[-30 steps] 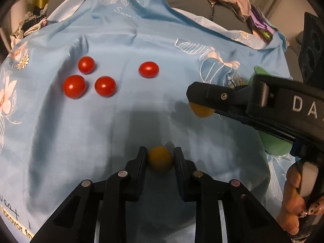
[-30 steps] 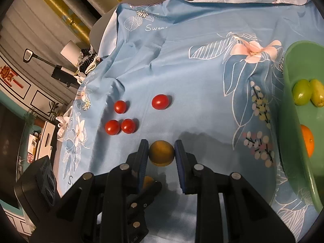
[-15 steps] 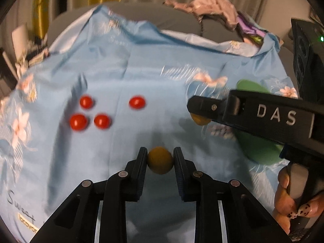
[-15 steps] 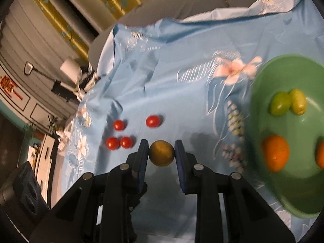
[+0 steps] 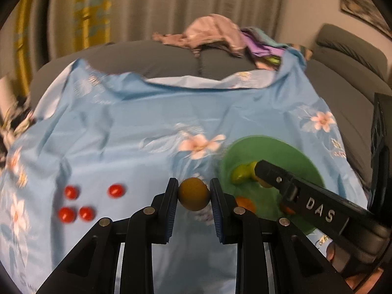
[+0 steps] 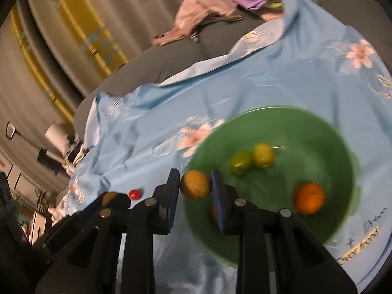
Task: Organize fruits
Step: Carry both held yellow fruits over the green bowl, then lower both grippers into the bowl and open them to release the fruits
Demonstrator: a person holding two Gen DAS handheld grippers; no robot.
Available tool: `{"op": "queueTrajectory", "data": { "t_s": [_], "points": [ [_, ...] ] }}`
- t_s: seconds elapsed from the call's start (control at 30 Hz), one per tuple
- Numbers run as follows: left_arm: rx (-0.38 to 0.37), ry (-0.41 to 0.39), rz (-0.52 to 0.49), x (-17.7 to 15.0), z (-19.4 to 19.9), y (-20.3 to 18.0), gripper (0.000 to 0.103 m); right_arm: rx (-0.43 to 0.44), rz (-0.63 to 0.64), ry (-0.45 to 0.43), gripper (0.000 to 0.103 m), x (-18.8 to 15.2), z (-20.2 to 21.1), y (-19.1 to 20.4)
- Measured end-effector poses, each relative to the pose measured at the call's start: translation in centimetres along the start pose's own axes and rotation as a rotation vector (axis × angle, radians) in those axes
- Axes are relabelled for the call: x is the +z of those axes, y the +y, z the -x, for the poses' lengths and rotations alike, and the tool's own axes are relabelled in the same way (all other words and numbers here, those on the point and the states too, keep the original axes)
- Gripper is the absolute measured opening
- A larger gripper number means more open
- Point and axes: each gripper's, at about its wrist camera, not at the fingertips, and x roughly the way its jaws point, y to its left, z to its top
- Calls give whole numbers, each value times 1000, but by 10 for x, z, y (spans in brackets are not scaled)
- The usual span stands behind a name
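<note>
My left gripper (image 5: 193, 197) is shut on a round yellow-brown fruit (image 5: 193, 197), lifted above the blue cloth. My right gripper (image 6: 195, 185) is shut on a second yellow-brown fruit (image 6: 195, 185) at the left rim of the green bowl (image 6: 338, 144). The bowl holds two green-yellow fruits (image 6: 240, 163) and an orange (image 6: 309, 198). In the left wrist view the bowl (image 5: 289, 152) sits to the right with my right gripper's fingers (image 5: 306, 193) over it. Several red tomatoes (image 5: 116, 190) lie on the cloth at the left.
A blue floral cloth (image 5: 137, 132) covers a grey sofa (image 5: 147, 58). Crumpled clothes (image 5: 213, 34) lie at the back. Curtains hang behind. One red tomato (image 6: 135, 194) shows in the right wrist view.
Both grippers have risen and moved right with their fruits. The right gripper now reaches the bowl's left rim; the tomatoes have fallen back to the left.
</note>
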Motion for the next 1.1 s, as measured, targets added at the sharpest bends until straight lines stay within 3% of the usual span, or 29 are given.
{"op": "queueTrajectory", "data": {
  "t_s": [0.27,0.6,1.1],
  "points": [
    [-115,33,-60,8,-20,-27,26,-55,-82,-35,28,6,12,-28],
    [-141,113,-73,3,-47,-42,26,-109,-116,-13,28,3,7,-42],
    [-189,136,-127,-4,-53,-63,26,-184,-151,2,28,2,2,-60]
  ]
}}
